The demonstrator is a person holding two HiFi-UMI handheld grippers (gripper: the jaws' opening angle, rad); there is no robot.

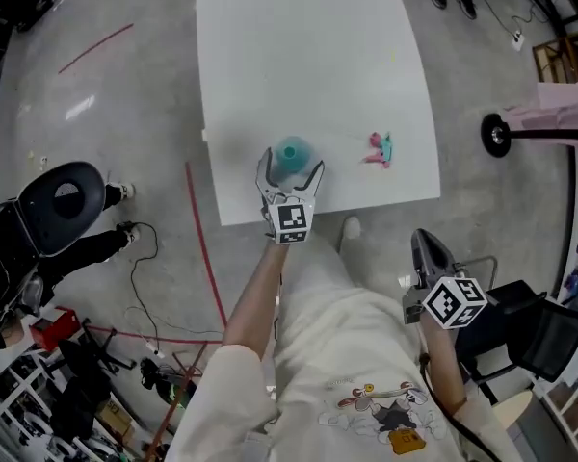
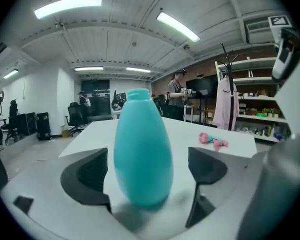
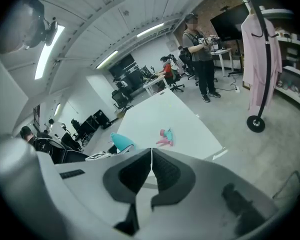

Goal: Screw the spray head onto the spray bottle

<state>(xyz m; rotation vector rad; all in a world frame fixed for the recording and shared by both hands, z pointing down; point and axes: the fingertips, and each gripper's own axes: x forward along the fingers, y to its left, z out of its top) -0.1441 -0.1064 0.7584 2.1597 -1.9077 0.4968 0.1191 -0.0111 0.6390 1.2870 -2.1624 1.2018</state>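
Our left hand-held gripper (image 1: pixel 290 168) stood open around the bottle (image 1: pixel 291 154) at the tabletop's (image 1: pixel 299 56) near edge, while our right hand-held gripper (image 3: pixel 151 155) was closed, empty.

The left gripper (image 1: pixel 290 168) is hovering at the near edge of the white table (image 1: pixel 308 56), its jaws standing wide on either side of the upright teal spray bottle (image 1: pixel 291 152). The pink-and-teal spray head (image 1: pixel 379 149) is lying to the right, well apart, and the right gripper (image 1: pixel 425 242) is hanging off the table over the grey floor (image 1: pixel 125 114), jaws together.

Bright ceiling tubes (image 2: pixel 67 6) light evenly; edges fisheye-warped.
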